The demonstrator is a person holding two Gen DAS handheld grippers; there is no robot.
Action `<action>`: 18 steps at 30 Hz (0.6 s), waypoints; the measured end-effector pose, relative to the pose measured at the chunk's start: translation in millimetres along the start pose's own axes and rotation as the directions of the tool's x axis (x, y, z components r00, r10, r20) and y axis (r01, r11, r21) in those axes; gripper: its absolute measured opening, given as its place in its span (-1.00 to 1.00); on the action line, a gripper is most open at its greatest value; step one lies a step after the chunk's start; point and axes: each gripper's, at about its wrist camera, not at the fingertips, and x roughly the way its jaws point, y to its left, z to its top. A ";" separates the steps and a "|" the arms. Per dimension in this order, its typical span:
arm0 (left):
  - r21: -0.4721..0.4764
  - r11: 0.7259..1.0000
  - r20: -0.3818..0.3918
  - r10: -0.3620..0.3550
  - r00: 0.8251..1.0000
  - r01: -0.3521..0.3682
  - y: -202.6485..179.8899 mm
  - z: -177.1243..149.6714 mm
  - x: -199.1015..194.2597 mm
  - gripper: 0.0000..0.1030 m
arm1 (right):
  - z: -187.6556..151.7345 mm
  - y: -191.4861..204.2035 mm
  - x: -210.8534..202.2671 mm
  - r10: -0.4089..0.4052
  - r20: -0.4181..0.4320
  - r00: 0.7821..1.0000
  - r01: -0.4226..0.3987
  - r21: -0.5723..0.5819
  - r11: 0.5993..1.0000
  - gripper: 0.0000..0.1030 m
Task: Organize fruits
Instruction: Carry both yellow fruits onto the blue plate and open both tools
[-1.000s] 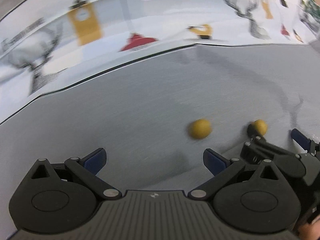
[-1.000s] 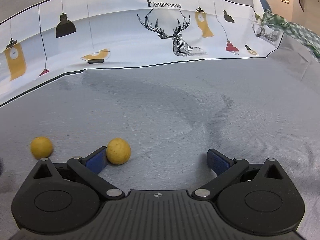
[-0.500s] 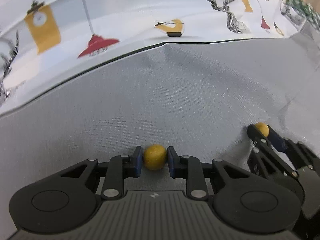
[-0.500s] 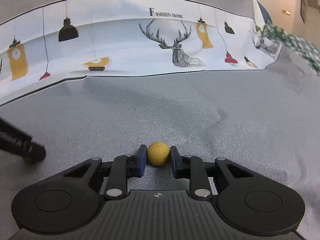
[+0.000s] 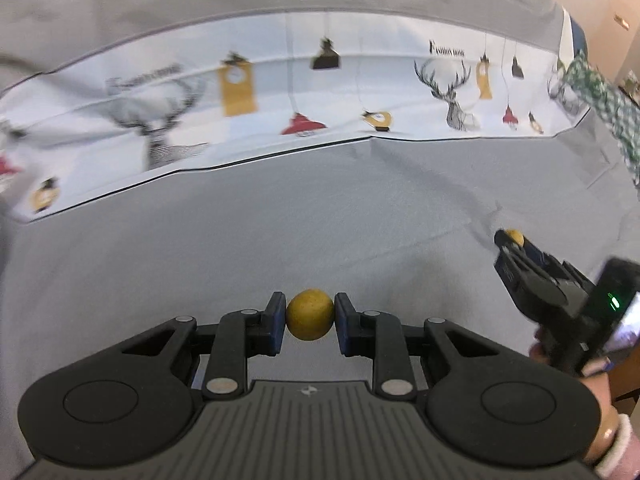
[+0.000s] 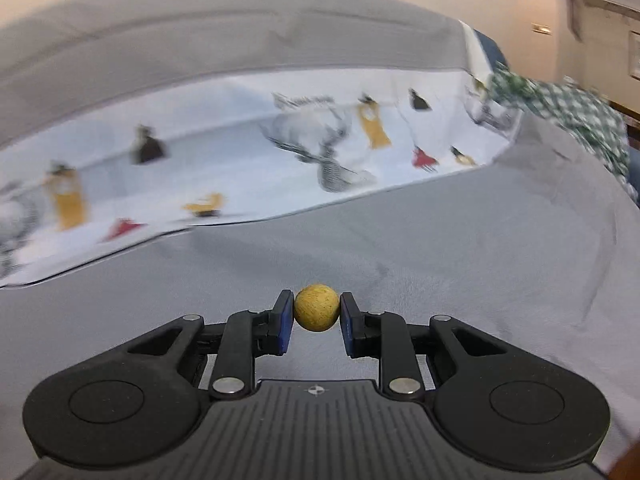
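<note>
My left gripper (image 5: 310, 316) is shut on a small round yellow fruit (image 5: 310, 320) and holds it above the grey cloth (image 5: 320, 220). My right gripper (image 6: 316, 312) is shut on a second small yellow fruit (image 6: 317, 307), also raised off the cloth. In the left wrist view the right gripper (image 5: 510, 240) shows at the far right with its fruit (image 5: 515, 237) at the fingertips.
A white printed band with deer and lamps (image 5: 280, 112) runs across the back of the grey cloth (image 6: 440, 248). A green checked fabric (image 6: 576, 116) lies at the far right, and also shows in the left wrist view (image 5: 600, 100).
A second ago both grippers were open near the fruits on the cloth. Each then shut on a fruit, and both have now lifted and tilted up.
</note>
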 end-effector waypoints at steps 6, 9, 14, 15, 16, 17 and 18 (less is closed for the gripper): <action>-0.065 0.997 0.003 0.050 0.999 -0.050 27.7 -67.9 -93.0 -0.45 | -11.5 13.1 -125.3 0.246 -0.057 0.968 -0.251 -0.113 0.961 -0.50; -0.095 0.993 -0.011 0.073 0.997 -0.074 40.5 -107.1 -126.9 -0.45 | -17.3 22.2 -177.8 0.362 -0.098 0.927 -0.373 -0.137 0.918 -0.50; -0.163 0.980 -0.004 0.115 0.993 -0.115 64.8 -165.5 -176.1 -0.45 | -28.6 40.1 -257.4 0.524 -0.159 0.837 -0.547 -0.175 0.819 -0.50; -0.179 0.977 0.000 0.121 0.993 -0.119 69.4 -174.2 -184.1 -0.45 | -31.5 44.2 -273.3 0.545 -0.160 0.823 -0.568 -0.200 0.799 -0.50; -0.199 0.972 0.004 0.129 0.992 -0.125 73.6 -183.8 -193.4 -0.45 | -33.3 48.2 -286.8 0.562 -0.160 0.811 -0.584 -0.221 0.781 -0.50; -0.216 0.968 0.008 0.135 0.991 -0.130 76.9 -191.5 -200.7 -0.45 | -34.9 51.0 -299.4 0.579 -0.158 0.800 -0.600 -0.239 0.764 -0.50; -0.234 0.963 0.015 0.142 0.990 -0.135 80.5 -199.9 -209.3 -0.45 | -36.8 53.4 -311.7 0.595 -0.154 0.788 -0.614 -0.257 0.746 -0.50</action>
